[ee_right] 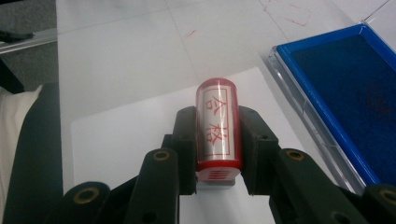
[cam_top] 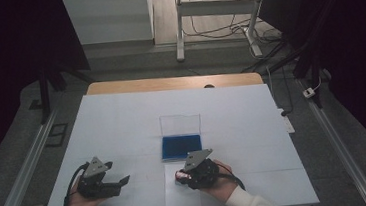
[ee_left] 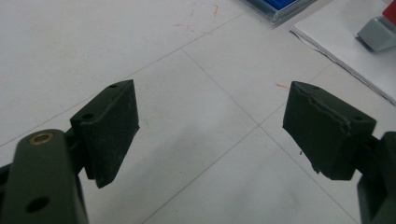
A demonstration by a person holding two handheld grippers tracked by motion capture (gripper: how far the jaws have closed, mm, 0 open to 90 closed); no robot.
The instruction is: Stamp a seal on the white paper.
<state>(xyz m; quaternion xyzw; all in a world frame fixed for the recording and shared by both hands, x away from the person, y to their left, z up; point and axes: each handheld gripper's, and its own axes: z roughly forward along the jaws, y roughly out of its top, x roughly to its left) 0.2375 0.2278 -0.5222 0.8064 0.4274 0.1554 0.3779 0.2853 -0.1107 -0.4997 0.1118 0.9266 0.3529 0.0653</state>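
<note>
Right gripper (ee_right: 217,154) clamps a red stamp (ee_right: 218,128) at frame centre, over white paper (ee_right: 121,140); this view shows its label characters. Blue ink pad (ee_right: 345,88) at right. Left gripper (ee_left: 210,130) jaws wide, empty, over table (ee_left: 70,46). High view: lid (cam_top: 180,124) upright behind pad.

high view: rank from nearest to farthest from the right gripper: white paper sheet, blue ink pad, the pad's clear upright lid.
From the right gripper:
1. White paper sheet, directly beneath it, at the table's near edge.
2. Blue ink pad in its clear tray, just beyond.
3. Clear plastic lid, standing upright behind the pad, farthest.
</note>
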